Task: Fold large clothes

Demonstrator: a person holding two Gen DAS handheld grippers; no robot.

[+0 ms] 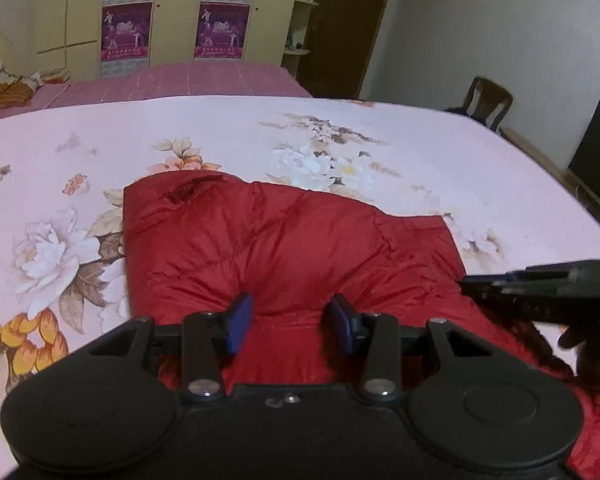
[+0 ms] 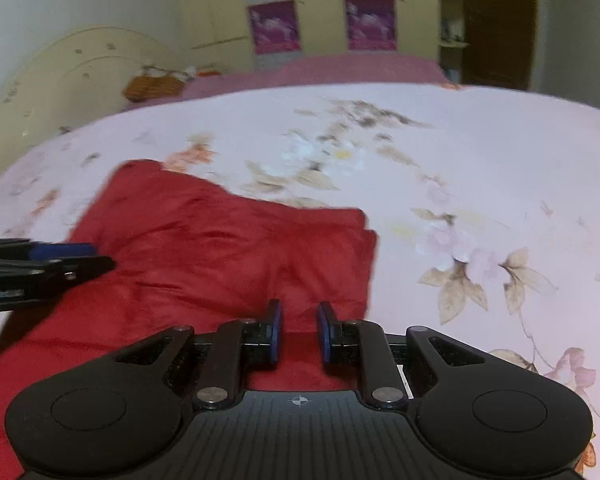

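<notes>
A red padded garment lies on a bed covered by a pale pink sheet printed with large flowers. In the left wrist view it fills the middle and runs down to 5 o'clock, its far edge toward 12 o'clock, and a dark slit shows near its far left corner.

The left tool sits low over the near part of the garment. Its 2 blue pads stand apart with red cloth showing in the gap between them; whether the pads press on that cloth cannot be told. The right tool has its pads much closer together, with a narrow gap and red fabric seen through it; a grip on the fabric cannot be made out here either.

Each tool shows in the other's view: the right one enters at 3 o'clock in the left view, the left one at 9 o'clock in the right view.

Beyond the sheet, toward 12 o'clock, are a pink checked cover, a yellow wardrobe with purple posters, and a dark chair at 2 o'clock.
</notes>
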